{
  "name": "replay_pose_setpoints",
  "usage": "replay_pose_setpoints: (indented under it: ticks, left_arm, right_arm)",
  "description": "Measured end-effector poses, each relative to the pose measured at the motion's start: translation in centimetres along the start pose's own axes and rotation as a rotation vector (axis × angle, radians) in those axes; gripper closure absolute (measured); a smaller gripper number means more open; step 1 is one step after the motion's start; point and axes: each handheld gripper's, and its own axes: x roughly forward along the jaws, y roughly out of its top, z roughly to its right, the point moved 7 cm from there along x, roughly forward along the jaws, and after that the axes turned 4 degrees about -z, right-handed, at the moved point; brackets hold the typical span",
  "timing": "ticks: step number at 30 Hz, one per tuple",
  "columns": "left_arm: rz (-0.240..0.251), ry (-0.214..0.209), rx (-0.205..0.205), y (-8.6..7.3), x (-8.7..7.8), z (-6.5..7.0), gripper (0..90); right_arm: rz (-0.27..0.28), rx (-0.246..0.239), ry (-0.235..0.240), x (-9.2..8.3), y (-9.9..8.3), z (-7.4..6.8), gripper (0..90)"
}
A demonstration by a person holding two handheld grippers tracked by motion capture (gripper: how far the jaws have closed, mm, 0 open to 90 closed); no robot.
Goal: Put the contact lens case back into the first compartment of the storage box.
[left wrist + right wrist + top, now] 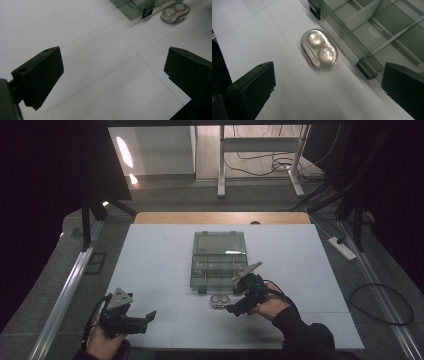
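Hovering wide-jawed, the right hand-held gripper (pixel 328 87) frames an oval two-welled case (pixel 319 49); left (pixel 112 75) equally wide.

Dim, dark-edged room; the pale table (pixel 165 265) is evenly lit; the small clear case (pixel 319 50) on it glares, slightly blurred.

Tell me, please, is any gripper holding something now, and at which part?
Nothing is held. The left gripper and the right gripper are both open; the small oval case lies free on the table.
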Motion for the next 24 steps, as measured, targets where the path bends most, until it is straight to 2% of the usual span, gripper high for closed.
replay_pose_setpoints:
  ticks: [11, 24]
  left_arm:
    - [0.002, -0.001, 0.001, 0.0, 0.0, 0.0, 2.5]
    - [0.005, -0.001, 0.004, 0.0, -0.1, 0.0, 2.5]
  right_arm:
    - [-0.036, -0.032, 0.028, 1.5, 0.6, -1.1, 0.0]
    - [-0.085, -0.083, 0.028, 3.6, 1.1, -1.9, 0.0]
